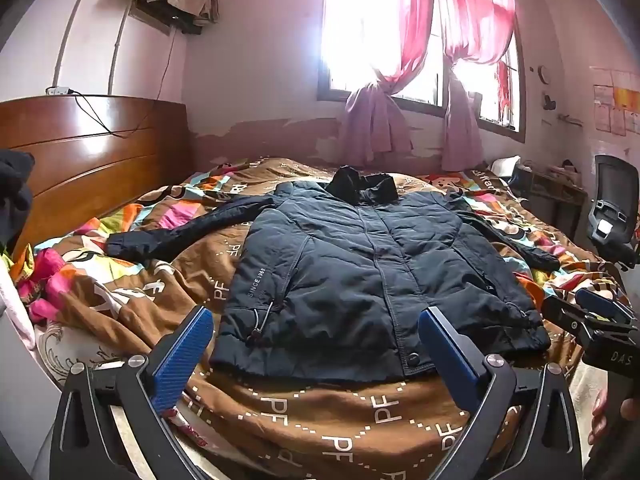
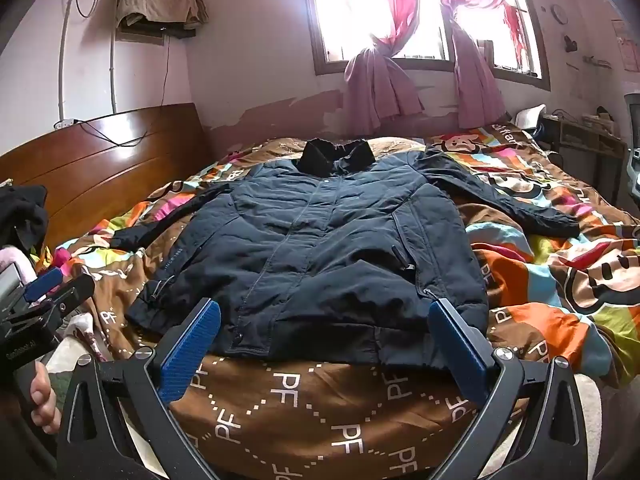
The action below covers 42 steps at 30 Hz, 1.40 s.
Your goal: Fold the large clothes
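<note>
On the bed (image 1: 320,420), over a brown and many-coloured quilt (image 2: 540,280), a dark padded jacket (image 1: 360,280) lies flat with its front up, collar toward the window (image 1: 400,40) and hem toward the cameras, its sleeves stretched out to either side. At the left stands a wooden headboard (image 1: 88,152), and the left gripper (image 1: 316,356) hangs just before the hem with its blue jaws spread wide and nothing between them. Farther right, the right gripper (image 2: 326,348) hovers over the hem the same way, jaws wide apart and gripping nothing, each tool held in a hand (image 2: 42,404).
</note>
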Motion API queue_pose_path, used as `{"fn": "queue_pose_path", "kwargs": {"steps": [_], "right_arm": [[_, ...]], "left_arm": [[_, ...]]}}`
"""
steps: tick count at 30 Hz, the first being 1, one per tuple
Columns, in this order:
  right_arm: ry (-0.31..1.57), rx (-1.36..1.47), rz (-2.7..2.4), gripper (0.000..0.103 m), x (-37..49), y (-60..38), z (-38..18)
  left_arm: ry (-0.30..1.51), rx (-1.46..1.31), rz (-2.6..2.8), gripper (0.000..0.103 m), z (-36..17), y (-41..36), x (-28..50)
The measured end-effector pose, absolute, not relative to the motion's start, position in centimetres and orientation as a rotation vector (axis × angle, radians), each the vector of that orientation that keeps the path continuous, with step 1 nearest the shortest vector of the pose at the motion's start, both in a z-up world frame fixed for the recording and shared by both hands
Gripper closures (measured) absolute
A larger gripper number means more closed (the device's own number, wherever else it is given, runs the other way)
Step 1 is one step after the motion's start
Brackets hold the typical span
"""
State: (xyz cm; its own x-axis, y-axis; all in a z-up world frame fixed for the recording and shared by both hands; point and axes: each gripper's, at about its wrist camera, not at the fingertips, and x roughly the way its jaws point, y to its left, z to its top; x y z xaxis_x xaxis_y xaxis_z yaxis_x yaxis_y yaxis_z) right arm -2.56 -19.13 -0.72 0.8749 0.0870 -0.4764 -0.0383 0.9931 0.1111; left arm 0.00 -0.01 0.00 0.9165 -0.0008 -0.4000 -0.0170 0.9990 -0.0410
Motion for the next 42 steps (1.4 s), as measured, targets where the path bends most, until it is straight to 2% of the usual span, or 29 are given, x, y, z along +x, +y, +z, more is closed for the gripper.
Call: {"fn": "queue_pose_path", "kwargs": {"steps": [42], "right_arm": [[0.503, 0.111, 0.065, 0.001, -2.42, -19.43, -0.94]], "left_arm": [[0.415, -0.056, -0.002, 0.0, 0.18, -0.49, -0.2]]}}
